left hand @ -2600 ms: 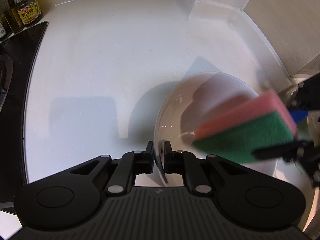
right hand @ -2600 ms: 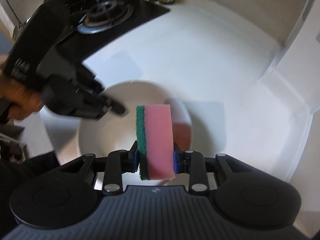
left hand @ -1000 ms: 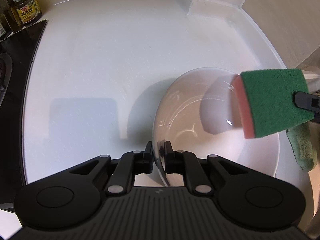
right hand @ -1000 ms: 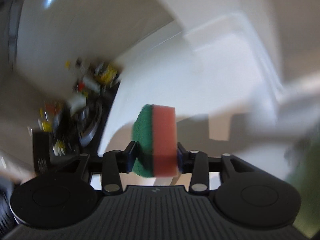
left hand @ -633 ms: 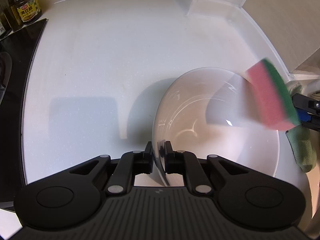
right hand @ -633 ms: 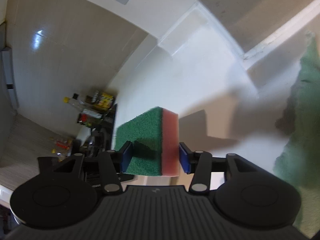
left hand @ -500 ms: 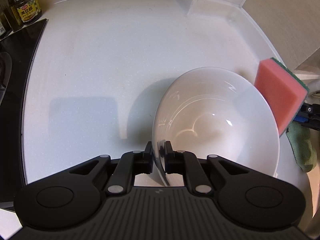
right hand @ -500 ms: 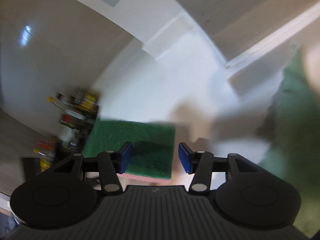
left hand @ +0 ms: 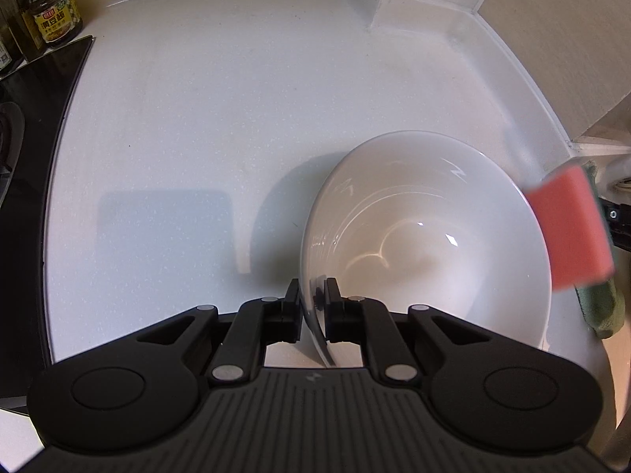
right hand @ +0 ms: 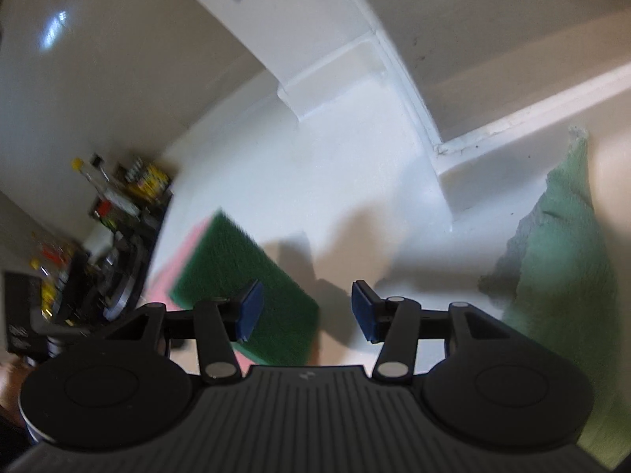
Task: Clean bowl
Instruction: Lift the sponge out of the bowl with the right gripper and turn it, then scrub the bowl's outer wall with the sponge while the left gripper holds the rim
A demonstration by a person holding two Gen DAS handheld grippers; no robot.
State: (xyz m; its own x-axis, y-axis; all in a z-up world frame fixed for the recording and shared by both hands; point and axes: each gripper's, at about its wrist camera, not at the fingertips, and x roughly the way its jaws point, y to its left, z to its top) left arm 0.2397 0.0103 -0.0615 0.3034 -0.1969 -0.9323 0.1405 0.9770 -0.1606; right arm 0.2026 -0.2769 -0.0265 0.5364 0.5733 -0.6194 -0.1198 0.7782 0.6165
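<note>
— White counter (left hand: pixel 189 126), jar (left hand: pixel 55 15) far back by the stove. Anything only the right view gives?
— Green cloth (right hand: pixel 560 252) up close; right gripper (right hand: pixel 303 309) wide open, sponge (right hand: pixel 240 276) loose, off its left pad.
— And the bowl (left hand: pixel 426 244)?
— White, glossy, empty, tilted on the counter; rim pinched in the left gripper (left hand: pixel 312 307).

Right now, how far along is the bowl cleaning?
Scrubbing looks finished: the white bowl appears clean inside. In hand: left gripper clamps its rim, tilted; right gripper jaws are wide, the sponge released. Left: set the bowl down.
</note>
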